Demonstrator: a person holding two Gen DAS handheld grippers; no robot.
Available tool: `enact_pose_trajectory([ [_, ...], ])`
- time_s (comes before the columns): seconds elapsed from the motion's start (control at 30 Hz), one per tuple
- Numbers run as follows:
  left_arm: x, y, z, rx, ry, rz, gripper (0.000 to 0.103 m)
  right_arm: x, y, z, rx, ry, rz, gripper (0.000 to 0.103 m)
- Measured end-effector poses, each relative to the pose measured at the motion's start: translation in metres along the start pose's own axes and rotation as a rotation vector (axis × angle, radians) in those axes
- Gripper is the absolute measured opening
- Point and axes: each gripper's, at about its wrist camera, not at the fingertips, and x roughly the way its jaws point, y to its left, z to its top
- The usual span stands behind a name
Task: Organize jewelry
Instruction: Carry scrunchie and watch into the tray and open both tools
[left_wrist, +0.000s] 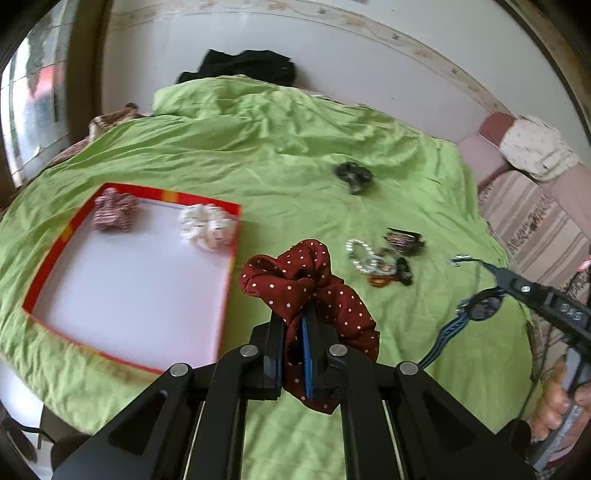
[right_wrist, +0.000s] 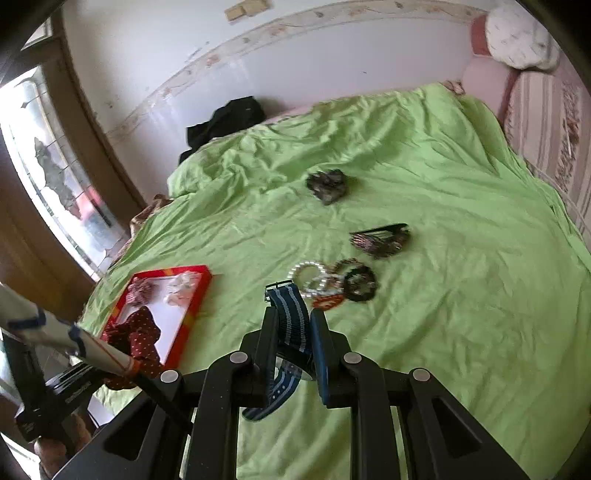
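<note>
1. Jewelry and hair pieces lie scattered on a bed covered with a green sheet (left_wrist: 258, 147); part of them already sits in a red-rimmed box (left_wrist: 129, 280) with a white floor, at the left of the left wrist view.
2. Inside the box, along its far edge, rest a striped scrunchie (left_wrist: 112, 210) and a white scrunchie (left_wrist: 208, 227), a little apart from each other.
3. The left gripper (left_wrist: 293, 321) has its fingers drawn narrow on a dark red dotted scrunchie (left_wrist: 306, 284). The fabric bunches above the fingertips and hangs down between and beside them, just right of the box's near right side.
4. The right gripper (right_wrist: 293, 325) has its fingers closed on a watch (right_wrist: 291, 325) with a blue striped strap. One strap end rises past the fingertips, the watch body sits between the fingers, and the other end droops below.
5. Just beyond the right fingertips lies a small pile (right_wrist: 332, 280): a pearl bracelet (right_wrist: 310, 275), an orange piece, and a dark ring-shaped band, touching one another.
6. Farther off on the sheet are a dark hair clip (right_wrist: 380, 238) and a dark scrunchie (right_wrist: 327, 186), well apart.
7. Black cloth (right_wrist: 225, 122) lies by the wall at the far edge of the bed.
</note>
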Motion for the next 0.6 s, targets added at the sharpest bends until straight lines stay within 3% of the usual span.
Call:
enact_pose_trajectory([
  [0.3, -0.011, 0.064, -0.004, -0.082, -0.033, 0.092, 0.007, 0.007, 0.052, 0.004, -0.072, 0.031, 0.054, 0.019],
  [0.6, -0.007, 0.133, -0.001, -0.133, -0.051, 0.215, 0.008, 0.042, 0.140, 0.004, -0.214, 0.094, 0.132, 0.019],
])
